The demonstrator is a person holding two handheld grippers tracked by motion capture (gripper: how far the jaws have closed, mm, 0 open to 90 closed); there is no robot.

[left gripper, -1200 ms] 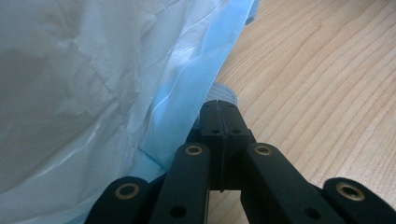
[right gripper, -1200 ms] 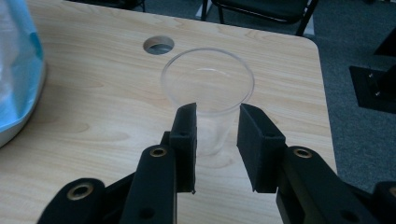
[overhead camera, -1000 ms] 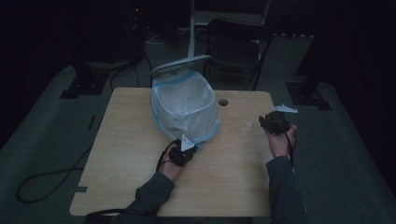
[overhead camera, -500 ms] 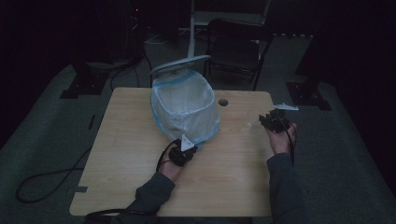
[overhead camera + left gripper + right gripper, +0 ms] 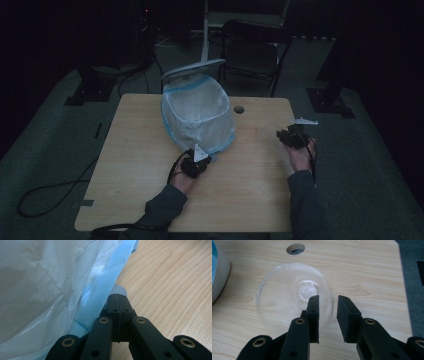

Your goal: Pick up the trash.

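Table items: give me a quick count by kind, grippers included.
Lined bins: 1
Clear glass bowls: 1
Grippers: 2, left gripper with jaws closed at the bin liner, right gripper with jaws open astride the bowl rim
Total: 4

Your high view looks forward and down over the whole table (image 5: 140,150) from afar. Your left gripper view sits close against the bag (image 5: 50,285); your right gripper view looks down, close, on the glass bowl (image 5: 279,297). All three share the tabletop.
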